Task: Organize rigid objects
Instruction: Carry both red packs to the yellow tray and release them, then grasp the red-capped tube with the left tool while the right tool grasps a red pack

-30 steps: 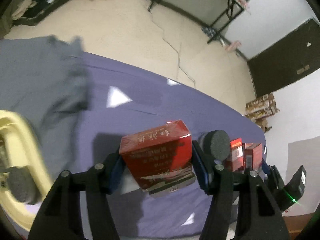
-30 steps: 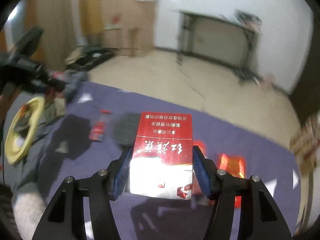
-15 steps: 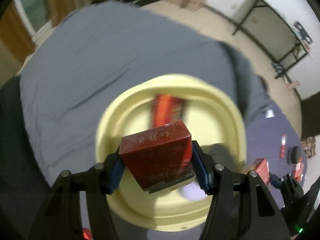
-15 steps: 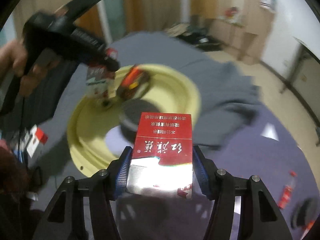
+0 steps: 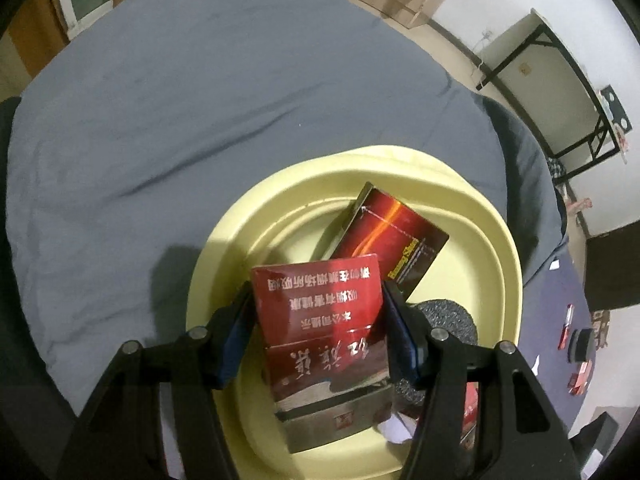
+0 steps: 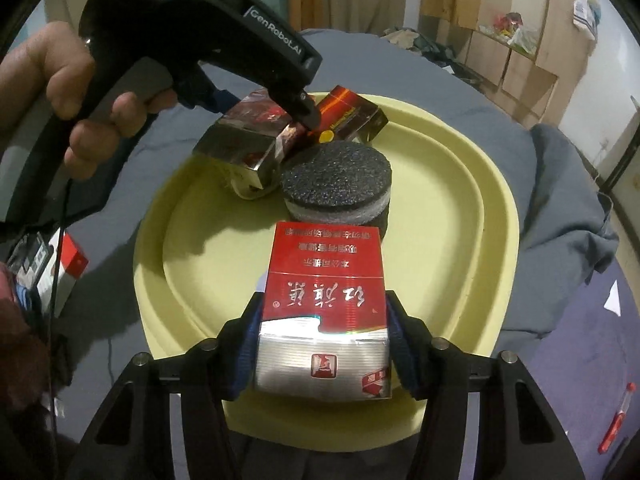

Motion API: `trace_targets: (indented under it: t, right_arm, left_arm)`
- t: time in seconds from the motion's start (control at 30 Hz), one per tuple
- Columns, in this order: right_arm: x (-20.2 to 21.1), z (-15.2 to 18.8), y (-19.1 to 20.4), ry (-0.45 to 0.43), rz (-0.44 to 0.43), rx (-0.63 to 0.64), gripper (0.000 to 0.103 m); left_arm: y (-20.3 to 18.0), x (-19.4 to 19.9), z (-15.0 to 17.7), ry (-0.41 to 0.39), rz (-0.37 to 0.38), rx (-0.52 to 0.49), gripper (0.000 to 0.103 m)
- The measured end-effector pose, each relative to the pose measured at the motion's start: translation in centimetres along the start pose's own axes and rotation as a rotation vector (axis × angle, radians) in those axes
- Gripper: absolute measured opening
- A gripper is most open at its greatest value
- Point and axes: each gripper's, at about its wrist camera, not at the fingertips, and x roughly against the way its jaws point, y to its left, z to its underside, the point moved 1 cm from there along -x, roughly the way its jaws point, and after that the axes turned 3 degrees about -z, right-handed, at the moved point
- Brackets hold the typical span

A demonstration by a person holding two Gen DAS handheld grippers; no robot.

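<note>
A pale yellow tray (image 5: 500, 248) (image 6: 480, 208) lies on a grey cloth. My left gripper (image 5: 318, 340) is shut on a red cigarette box (image 5: 320, 320) and holds it low over the tray's near side; the same gripper (image 6: 264, 120) and box (image 6: 248, 136) show in the right wrist view. In the tray lie a dark red box (image 5: 394, 236) (image 6: 352, 114) and a black foam disc (image 5: 448, 320) (image 6: 336, 184). My right gripper (image 6: 322, 340) is shut on another red cigarette box (image 6: 324, 300), above the tray's near edge.
The grey cloth (image 5: 200, 100) covers the table around the tray; a purple cloth (image 5: 568, 320) to the right carries small red items (image 5: 566, 322) and a dark block (image 5: 582, 344). A red and white box (image 6: 66, 272) lies left of the tray. A red tube (image 6: 618, 420) lies at the right.
Both grippers have swung from the purple cloth to the yellow tray with their boxes. The left gripper has dropped lower into the tray; the right has come up close to its edge.
</note>
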Motion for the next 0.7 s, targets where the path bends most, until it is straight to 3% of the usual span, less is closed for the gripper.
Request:
trace_targets:
  t: [0.07,0.13,0.23,0.33,0.47,0.6,0.7]
  right_arm:
    - [0.2,0.0,-0.2,-0.015,-0.014,-0.031,0.064]
    - [1.5,-0.2,0.1,-0.055,-0.028,-0.049,0.091]
    - [5.7,0.5,-0.5,-0.139,-0.042,-0.099,0.1]
    - [10.1,2.4,-3.2,-0.191,0.019,-0.165,0.103]
    - [18.3,9.1,-10.8,-0.213,0.257,-0.291,0.103]
    - [24.4,18.1,-18.8,-0.113,0.539,-0.415,0.103]
    - [27.6,24.7,-23.6,-0.056,0.671,-0.548,0.103]
  left_arm:
    - [0.0,0.1,-0.2,0.002,0.011,0.022,0.091]
    - [-0.5,1.0,-0.5,-0.029,-0.004,0.036,0.103]
    - [-2.2,4.4,-0.7,-0.112,0.035,0.01,0.103]
    - [-6.4,6.1,-0.4,-0.113,0.091,-0.06,0.103]
    - [-16.2,6.6,1.5,-0.089,0.149,-0.224,0.103]
    - [-26.4,4.3,3.8,-0.007,0.228,-0.33,0.103]
    - [-33.2,1.5,6.1,0.062,0.215,-0.405,0.103]
